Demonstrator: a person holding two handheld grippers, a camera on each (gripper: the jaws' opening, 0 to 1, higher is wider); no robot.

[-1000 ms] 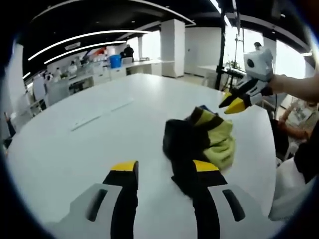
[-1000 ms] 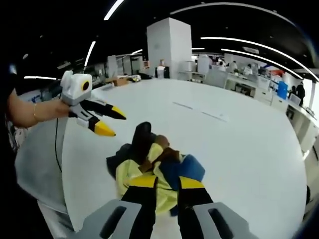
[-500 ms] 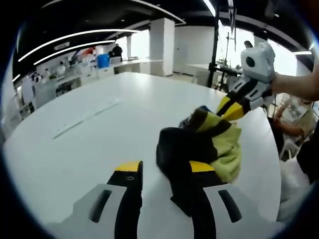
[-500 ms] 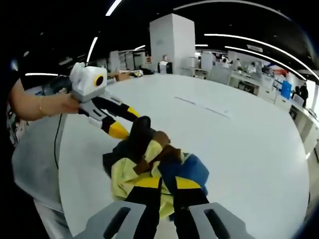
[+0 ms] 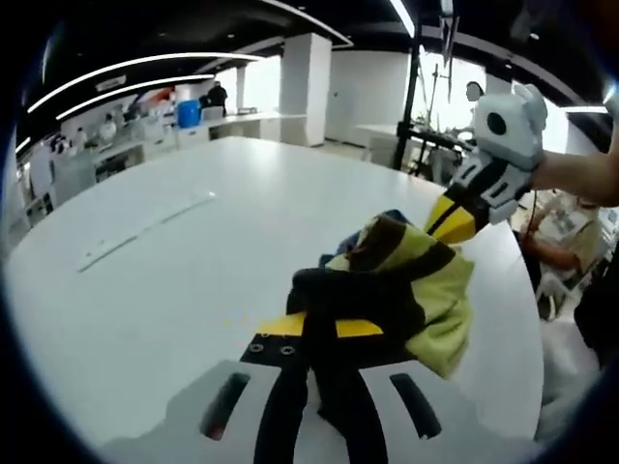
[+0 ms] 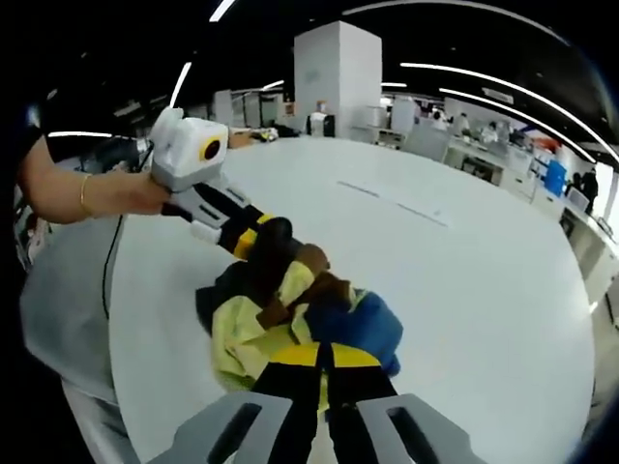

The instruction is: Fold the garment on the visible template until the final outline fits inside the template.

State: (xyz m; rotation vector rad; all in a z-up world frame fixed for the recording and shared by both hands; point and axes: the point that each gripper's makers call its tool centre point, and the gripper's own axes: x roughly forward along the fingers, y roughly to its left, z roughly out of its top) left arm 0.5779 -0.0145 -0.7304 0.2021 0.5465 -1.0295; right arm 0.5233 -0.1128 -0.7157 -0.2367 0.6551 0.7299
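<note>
left gripper view: low, close over garment, facing across tabletop | right gripper view: close from garment's opposite side, facing back | shared: garment, tabletop, each other's gripper

A wide white bench carries a long pale strip lying flat, well apart from its edges. Beyond the bench stands a thick white pillar, with bright ceiling light lines curving overhead. A blue bin sits on a far counter among desks. A seated person shows past the bench edge.
</note>
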